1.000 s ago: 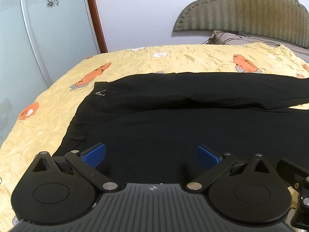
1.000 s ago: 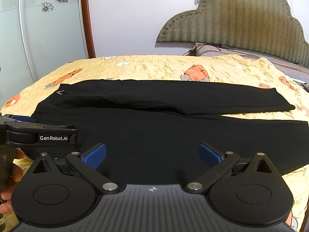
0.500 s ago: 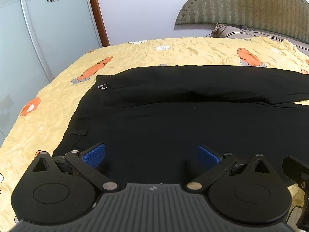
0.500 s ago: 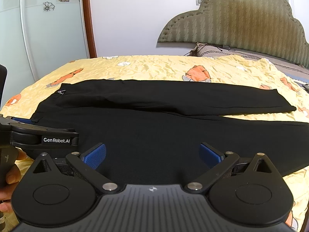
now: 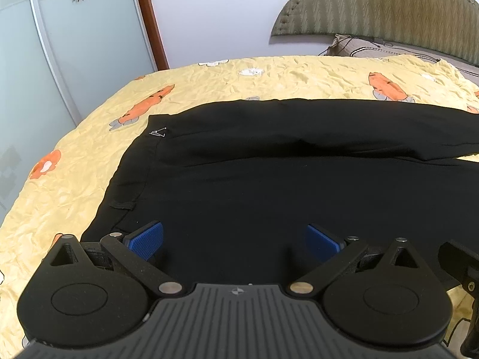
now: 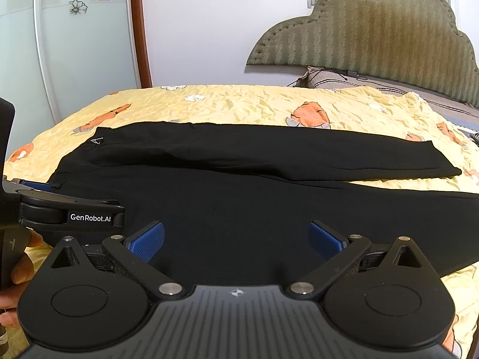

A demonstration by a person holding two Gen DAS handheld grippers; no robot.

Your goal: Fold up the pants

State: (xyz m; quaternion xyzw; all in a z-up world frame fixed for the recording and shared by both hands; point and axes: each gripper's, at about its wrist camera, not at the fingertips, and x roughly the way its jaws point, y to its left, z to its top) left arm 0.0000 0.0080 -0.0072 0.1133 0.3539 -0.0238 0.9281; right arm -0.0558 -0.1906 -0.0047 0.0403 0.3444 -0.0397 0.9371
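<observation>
Both my left gripper (image 5: pixel 235 239) and right gripper (image 6: pixel 236 239) hang spread wide over the long black fabric pants (image 6: pixel 239 209) — nothing gripped — next, I reckon, pinch the near edge, lower frame, to fold.

A yellow bedsheet (image 6: pixel 239 104) printed with orange carrots covers the bed. At two o'clock stands an olive padded headboard (image 6: pixel 374 36). Frosted flowered glass doors (image 5: pixel 45 45) fill ten o'clock.

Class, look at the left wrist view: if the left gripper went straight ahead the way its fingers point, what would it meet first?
Most likely the black pants: the left gripper, jaws open, points low over them on the yellow bedsheet. Its height above the cloth is unclear.
</observation>
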